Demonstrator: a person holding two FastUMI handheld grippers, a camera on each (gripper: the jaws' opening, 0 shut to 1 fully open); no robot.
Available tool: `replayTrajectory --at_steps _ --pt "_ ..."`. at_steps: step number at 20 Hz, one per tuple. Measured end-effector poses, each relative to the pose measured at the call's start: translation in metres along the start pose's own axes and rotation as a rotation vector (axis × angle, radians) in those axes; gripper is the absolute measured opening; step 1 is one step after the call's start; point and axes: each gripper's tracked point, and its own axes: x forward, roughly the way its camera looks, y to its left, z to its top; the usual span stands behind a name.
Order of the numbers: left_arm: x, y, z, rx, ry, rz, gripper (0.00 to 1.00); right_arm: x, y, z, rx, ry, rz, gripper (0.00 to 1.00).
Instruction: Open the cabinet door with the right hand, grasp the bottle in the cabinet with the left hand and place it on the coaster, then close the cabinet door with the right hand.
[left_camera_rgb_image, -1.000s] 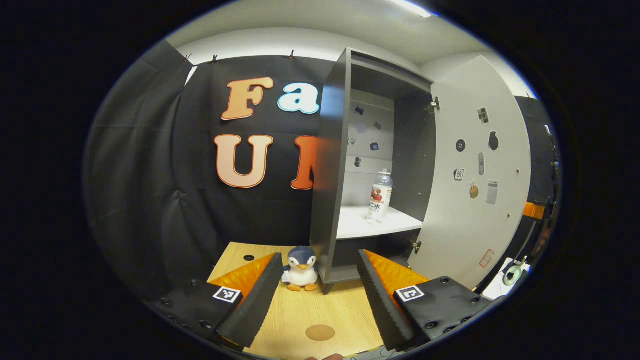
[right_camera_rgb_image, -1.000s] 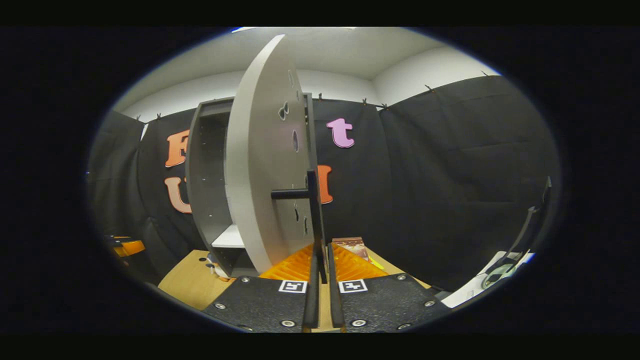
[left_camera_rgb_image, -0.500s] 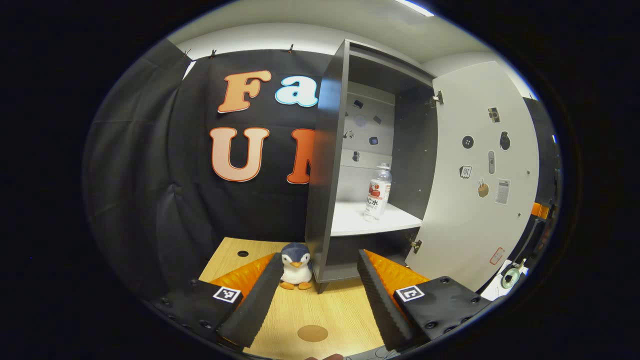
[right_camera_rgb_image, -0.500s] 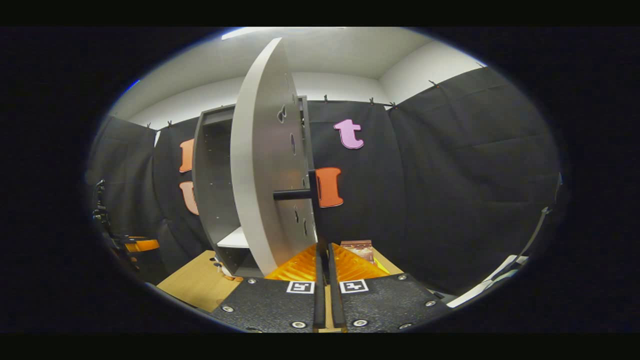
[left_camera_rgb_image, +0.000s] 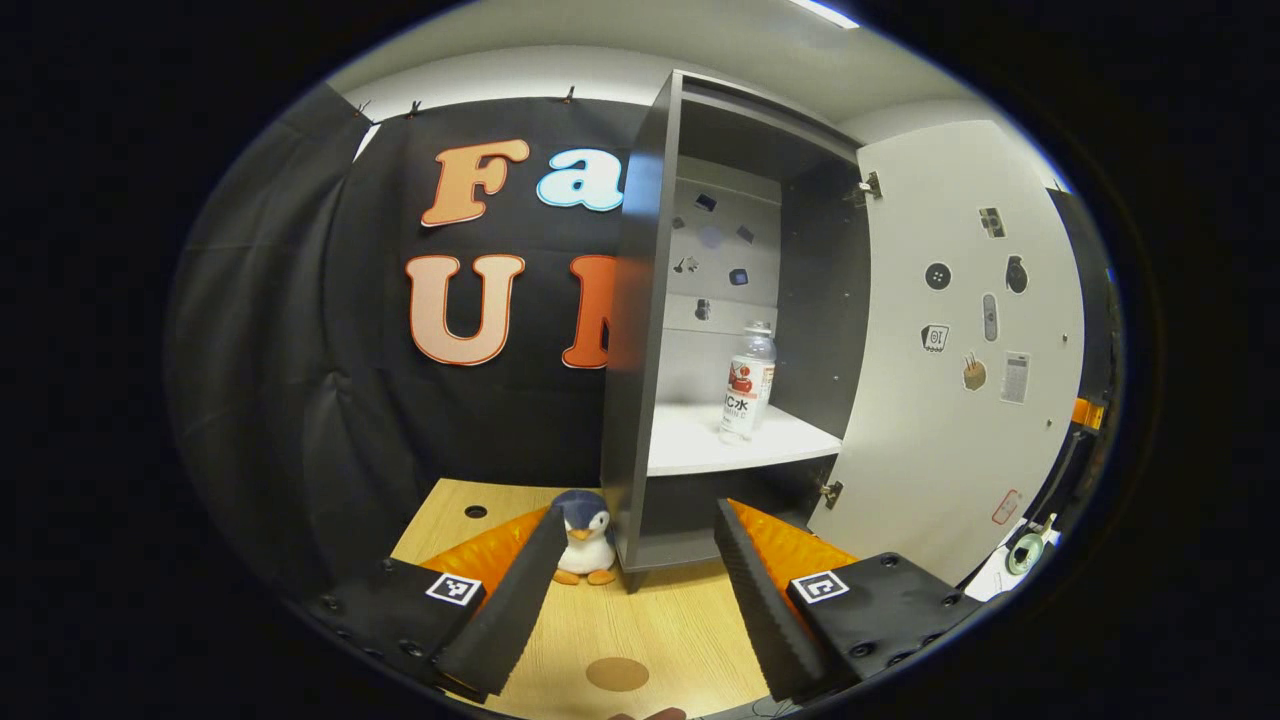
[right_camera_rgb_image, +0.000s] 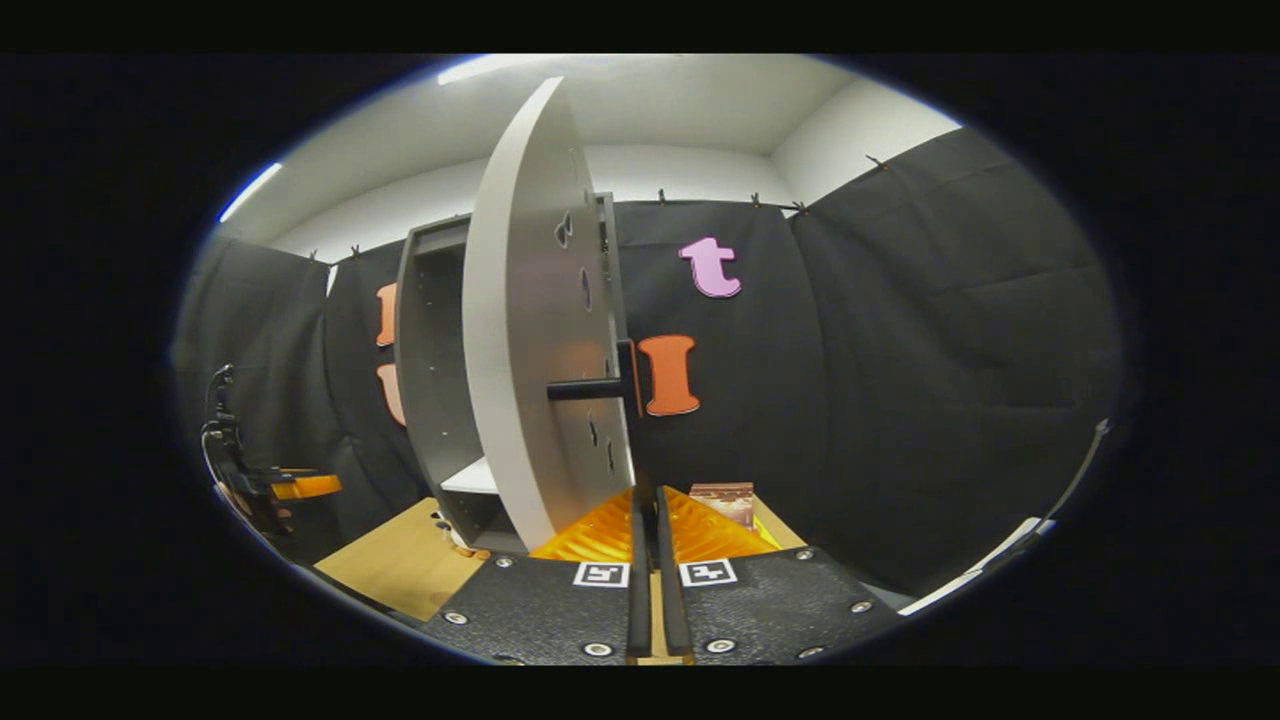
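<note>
Cabinet (left_camera_rgb_image: 640, 330): tall, dark grey, flat-panelled box standing on the bench, its inside open to the left gripper view.
Cabinet door (left_camera_rgb_image: 960, 350): smooth pale grey panel swung wide on its hinges at the right, dotted with small stickers; in the right gripper view it stands edge-on, with a dark bar handle (right_camera_rgb_image: 590, 385) sticking out.
Bottle (left_camera_rgb_image: 748, 385): clear plastic, ribbed, with a white and red label; it stands upright on the white shelf (left_camera_rgb_image: 700, 450) inside the cabinet.
Coaster (left_camera_rgb_image: 617, 673): flat brown disc lying on the bench, near the front, between the left tool's fingers as seen from its camera.
Bench (left_camera_rgb_image: 660, 620): light wood-grain top.
Penguin toy (left_camera_rgb_image: 585, 535): soft plush, dark blue and white with orange feet, just beside the cabinet's left foot.
Left tool (left_camera_rgb_image: 635, 590): fingers spread wide, ridged pads facing each other, holding nothing; it points at the cabinet, well apart from the bottle.
Right tool (right_camera_rgb_image: 651, 560): fingers pressed together with a thin gap, gripping nothing; it sits just below the door handle, apart from it.
Small box (right_camera_rgb_image: 722, 500): brownish printed carton on the bench beyond the right tool.
Change since a second ago: the right tool's fingers then reached up to the handle; now they sit lower and clear of it. The door stands a little wider, and the cabinet looms larger in the left gripper view.
</note>
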Motion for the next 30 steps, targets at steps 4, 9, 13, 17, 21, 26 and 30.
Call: replayTrajectory --at_steps 4,9,13,17,21,26,30 --pt "0.029 -0.023 0.017 0.014 -0.059 -0.026 0.97 -0.001 -0.001 0.000 0.002 0.008 0.000 0.00" --pt "0.080 -0.059 0.038 0.024 -0.104 -0.043 0.96 -0.002 0.002 -0.001 -0.026 0.023 -0.021 0.04" --pt "0.123 -0.091 0.047 0.031 -0.119 -0.073 0.94 -0.016 -0.005 0.000 -0.028 0.028 -0.059 0.06" --pt "0.156 -0.110 0.055 0.052 -0.145 -0.077 0.96 -0.044 -0.001 0.016 -0.022 -0.030 -0.088 0.07" --pt "0.185 -0.120 0.058 0.050 -0.144 -0.067 0.94 -0.065 0.024 0.038 -0.058 -0.087 -0.090 0.07" --pt "0.217 -0.124 0.059 0.061 -0.139 -0.052 0.96 -0.082 0.076 0.052 -0.095 -0.130 -0.037 0.00" --pt "0.238 -0.133 0.063 0.064 -0.158 -0.071 0.96 -0.075 0.114 0.038 -0.088 -0.098 0.033 0.16"
